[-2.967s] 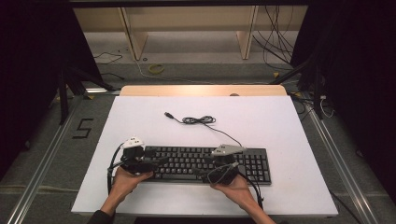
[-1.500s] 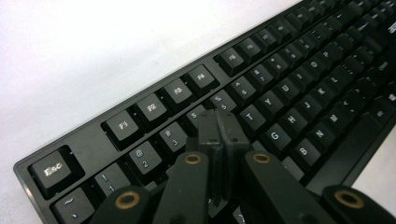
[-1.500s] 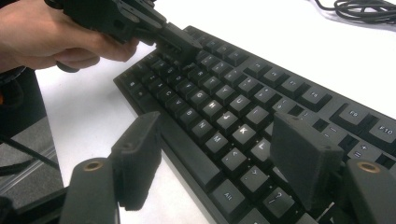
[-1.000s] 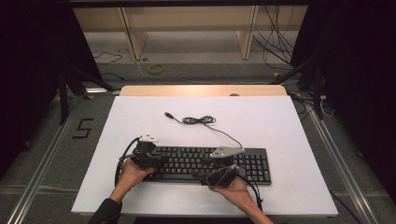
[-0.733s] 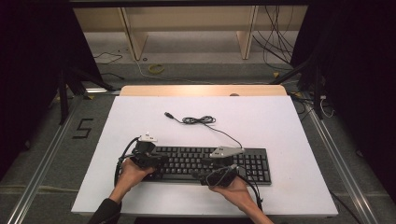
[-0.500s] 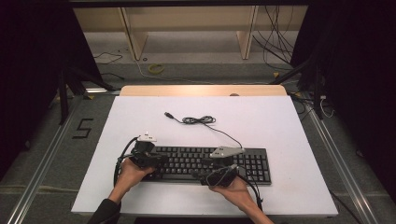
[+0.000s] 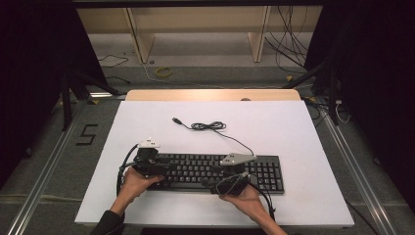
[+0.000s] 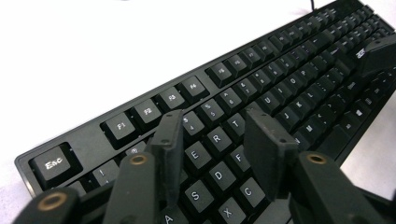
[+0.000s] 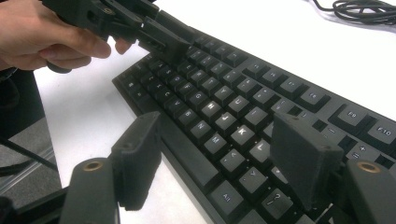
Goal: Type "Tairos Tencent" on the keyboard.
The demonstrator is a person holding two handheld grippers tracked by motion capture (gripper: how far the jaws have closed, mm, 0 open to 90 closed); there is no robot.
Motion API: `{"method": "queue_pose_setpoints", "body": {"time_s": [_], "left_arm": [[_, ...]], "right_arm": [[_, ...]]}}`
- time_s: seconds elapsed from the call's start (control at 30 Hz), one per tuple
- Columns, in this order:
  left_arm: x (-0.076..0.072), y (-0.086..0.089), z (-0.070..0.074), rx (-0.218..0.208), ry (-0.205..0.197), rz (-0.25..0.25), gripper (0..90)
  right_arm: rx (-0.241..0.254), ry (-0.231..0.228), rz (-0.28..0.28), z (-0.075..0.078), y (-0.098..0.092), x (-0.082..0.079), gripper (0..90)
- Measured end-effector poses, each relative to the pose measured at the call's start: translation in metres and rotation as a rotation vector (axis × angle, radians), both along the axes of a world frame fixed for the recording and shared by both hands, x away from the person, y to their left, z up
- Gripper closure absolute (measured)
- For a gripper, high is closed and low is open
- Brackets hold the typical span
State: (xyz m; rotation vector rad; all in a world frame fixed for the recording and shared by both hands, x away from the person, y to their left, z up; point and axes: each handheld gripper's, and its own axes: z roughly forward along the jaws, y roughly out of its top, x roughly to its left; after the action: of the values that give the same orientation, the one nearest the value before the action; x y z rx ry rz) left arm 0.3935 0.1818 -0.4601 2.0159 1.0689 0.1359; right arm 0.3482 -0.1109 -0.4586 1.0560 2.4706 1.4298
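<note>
- Centrally in the high view, a white tabletop point(image 7: 303, 137) is seen, with a grey floor, metal rails and wooden shelving at the upper frame.
- A black keyboard point(image 7: 215, 171) is laid across the lower middle, its coiled cable point(image 7: 208, 126) just above it.
- The left gripper point(image 8: 215, 154) is held over the keyboard's left end; its fingers have just been opening, nothing clamped.
- The right gripper point(image 9: 219, 158) is held wide, the keyboard's front edge between its fingers, untouched as far as can be told.
- Both forearms are cut off at the bottom edge.
</note>
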Motion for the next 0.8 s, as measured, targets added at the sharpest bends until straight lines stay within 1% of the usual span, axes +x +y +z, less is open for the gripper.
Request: {"method": "queue_pose_setpoints", "body": {"time_s": [0.1, 0.27, 0.47, 0.6, 0.73, 0.8], "left_arm": [[-0.001, 0.0, 0.001, -0.024, -0.003, 0.01, 47.4], [-0.003, 0.002, 0.004, -0.036, -0.008, 0.022, 38.7], [-0.006, 0.005, 0.006, -0.048, -0.013, 0.04, 32.5], [-0.008, 0.005, 0.007, -0.055, -0.021, 0.037, 28.8], [-0.01, 0.005, 0.008, -0.053, -0.03, 0.024, 27.9], [-0.011, 0.005, 0.008, -0.056, -0.03, 0.028, 27.5]], "right_arm": [[0.001, 0.001, -0.002, 0.0, 0.0, 0.0, 34.8], [0.0, 0.004, -0.001, 0.0, 0.001, 0.0, 34.8], [-0.001, 0.001, 0.003, 0.0, 0.002, 0.001, 34.8], [0.0, 0.003, 0.001, 0.0, 0.004, 0.002, 34.8], [0.0, 0.004, 0.003, 0.0, 0.005, 0.002, 34.8], [-0.001, 0.004, 0.005, 0.0, 0.006, 0.003, 34.8]]}}
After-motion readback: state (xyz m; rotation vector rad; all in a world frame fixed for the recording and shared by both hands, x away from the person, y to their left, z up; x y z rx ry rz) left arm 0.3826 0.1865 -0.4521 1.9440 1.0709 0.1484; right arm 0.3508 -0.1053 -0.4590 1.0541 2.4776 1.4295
